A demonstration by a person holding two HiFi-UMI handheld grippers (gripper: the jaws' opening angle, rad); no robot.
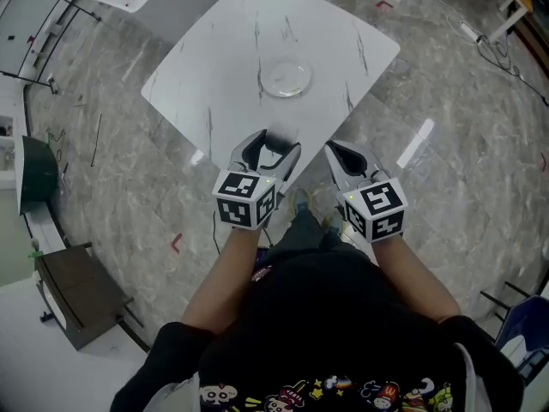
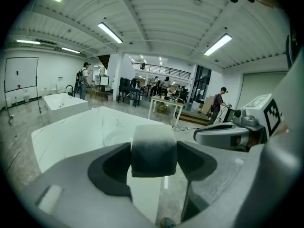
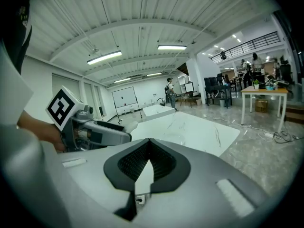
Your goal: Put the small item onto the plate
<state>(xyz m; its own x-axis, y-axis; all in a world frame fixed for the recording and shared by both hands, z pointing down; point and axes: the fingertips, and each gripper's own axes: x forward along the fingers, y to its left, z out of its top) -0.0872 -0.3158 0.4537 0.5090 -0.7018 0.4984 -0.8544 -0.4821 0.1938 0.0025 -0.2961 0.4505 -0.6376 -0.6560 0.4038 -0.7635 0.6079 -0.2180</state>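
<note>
Over the near edge of the table (image 1: 214,75), your left gripper (image 1: 273,146) is clamped on the small grey item (image 2: 153,148), your right gripper (image 1: 344,154) is pinched together and empty, so I'd call this the carry, and next you need a forward reach to the clear plate (image 1: 286,79), then release

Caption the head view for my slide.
Left tool grips a small gray block at the white table's edge; clear plate empty; right tool shut.
</note>
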